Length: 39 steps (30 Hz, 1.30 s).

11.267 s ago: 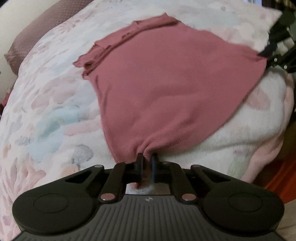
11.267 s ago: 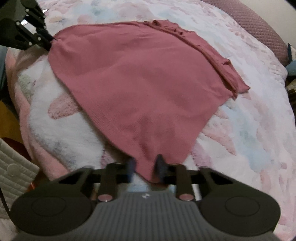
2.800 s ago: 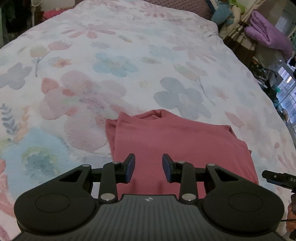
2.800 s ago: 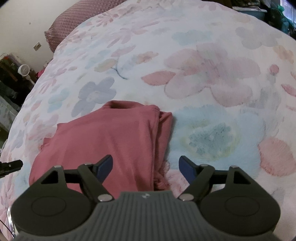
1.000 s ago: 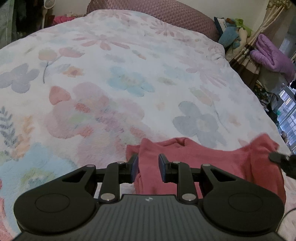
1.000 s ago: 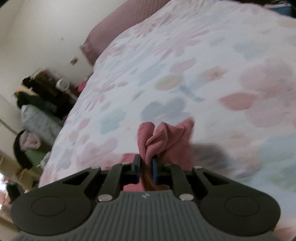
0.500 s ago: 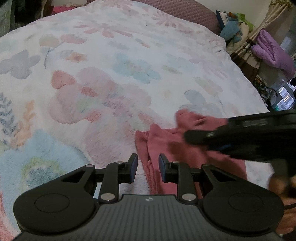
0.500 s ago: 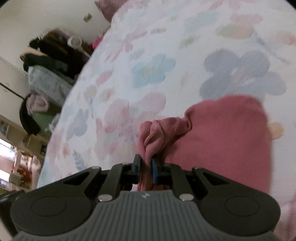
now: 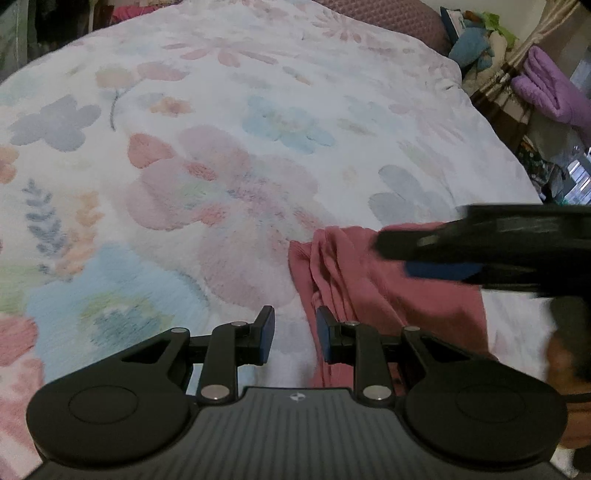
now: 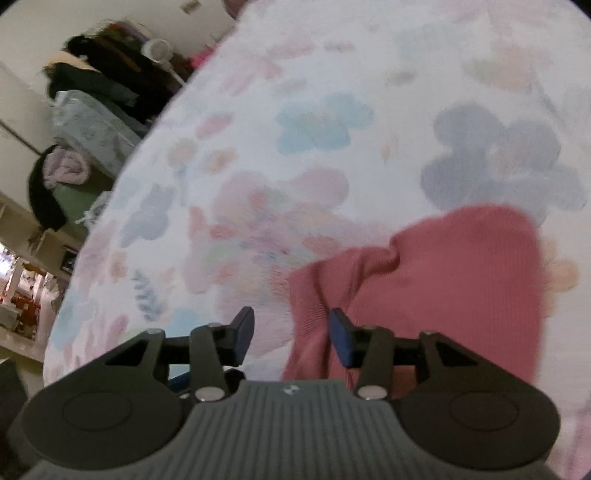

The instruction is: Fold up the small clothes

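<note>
A small pink ribbed garment [image 9: 373, 280] lies folded on the floral blanket [image 9: 221, 147]; it also shows in the right wrist view [image 10: 443, 273]. My left gripper [image 9: 295, 334] is open and empty, its fingers straddling the garment's left folded edge. My right gripper [image 10: 291, 334] is open and empty, just above the garment's folded corner. The right gripper also shows in the left wrist view [image 9: 480, 251], blurred, lying across the garment's right part.
The floral blanket covers the whole bed. A pink pillow [image 9: 388, 14] lies at the headboard. Stuffed toys [image 9: 476, 40] and a purple cloth [image 9: 554, 92] sit off the bed's right side. Piled clothes [image 10: 99, 74] stand beyond the bed's left side.
My right gripper carried one end of the garment over onto the other end, then opened and let it go. My left gripper has stayed open at the garment's left edge.
</note>
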{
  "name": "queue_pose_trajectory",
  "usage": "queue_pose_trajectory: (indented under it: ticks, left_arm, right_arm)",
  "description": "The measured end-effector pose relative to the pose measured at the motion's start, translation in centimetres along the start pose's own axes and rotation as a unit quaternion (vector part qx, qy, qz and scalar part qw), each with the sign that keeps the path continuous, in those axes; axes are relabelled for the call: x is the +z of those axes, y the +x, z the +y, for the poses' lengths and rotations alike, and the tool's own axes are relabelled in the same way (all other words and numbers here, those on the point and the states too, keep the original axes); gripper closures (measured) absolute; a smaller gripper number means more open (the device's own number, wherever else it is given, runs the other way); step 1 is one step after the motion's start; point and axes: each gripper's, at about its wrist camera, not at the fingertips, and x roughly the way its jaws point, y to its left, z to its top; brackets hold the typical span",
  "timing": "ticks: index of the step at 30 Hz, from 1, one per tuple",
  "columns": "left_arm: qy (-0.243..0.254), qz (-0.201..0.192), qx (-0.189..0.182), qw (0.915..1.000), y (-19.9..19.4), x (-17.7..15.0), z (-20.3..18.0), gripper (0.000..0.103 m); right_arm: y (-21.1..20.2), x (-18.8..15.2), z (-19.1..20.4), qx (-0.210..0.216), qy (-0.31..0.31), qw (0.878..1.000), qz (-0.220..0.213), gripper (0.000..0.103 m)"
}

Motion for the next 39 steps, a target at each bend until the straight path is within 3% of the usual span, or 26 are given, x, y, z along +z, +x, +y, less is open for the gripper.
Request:
queue_pose_trajectory:
  ticks: [5, 10, 13, 17, 19, 20, 22, 26, 30, 38, 39]
  left_arm:
    - [0.006, 0.003, -0.012, 0.9999, -2.5, -1.9, -1.3, 0.074]
    - [0.021, 0.022, -0.026, 0.9992, -3.2, -4.4, -2.4, 0.074]
    - [0.031, 0.038, -0.015, 0.9987, -3.0, -5.8, -2.9, 0.074]
    - [0.028, 0.05, -0.003, 0.9983, -3.4, -7.0, -2.7, 0.074]
    - [0.026, 0.049, -0.004, 0.9985, -4.0, -7.2, -2.5, 0.074]
    - [0.024, 0.047, -0.004, 0.9986, -4.2, -7.2, -2.3, 0.074]
    - [0.014, 0.041, -0.008, 0.999, -4.8, -7.2, -2.0, 0.074]
    - [-0.001, 0.031, -0.011, 0.9994, -5.6, -7.0, -1.3, 0.077]
    - [-0.022, 0.025, -0.005, 0.9994, -5.8, -7.5, -0.4, 0.078]
    - [-0.038, 0.033, -0.024, 0.9984, -6.0, -8.1, 0.6, 0.081]
    - [-0.038, 0.034, -0.025, 0.9984, -5.9, -8.1, 0.7, 0.081]
  right_arm:
    - [-8.1, -2.8, -1.2, 0.026, -0.002, 0.998, -0.051, 0.055]
    - [-11.1, -7.2, -5.0, -0.015, -0.008, 0.998, -0.06, 0.054]
    - [-10.4, -9.0, -6.7, -0.038, -0.012, 0.998, -0.057, 0.055]
    - [-8.6, -9.3, -7.8, -0.012, 0.002, 0.998, -0.057, 0.06]
    - [-8.1, -9.1, -7.6, -0.005, -0.004, 0.998, -0.057, 0.078]
    - [-8.0, -9.0, -7.2, 0.001, -0.007, 0.998, -0.056, 0.093]
    - [-8.4, -9.3, -6.1, 0.027, -0.02, 0.998, -0.051, 0.098]
    - [-9.7, -10.8, -2.6, 0.065, -0.069, 0.995, -0.042, 0.099]
    - [-7.9, -12.9, 0.2, 0.083, -0.103, 0.991, -0.003, 0.1]
    - [-1.1, -15.7, 1.5, 0.069, -0.102, 0.99, 0.062, 0.099]
    - [-0.9, -15.8, 1.5, 0.065, -0.102, 0.991, 0.063, 0.095]
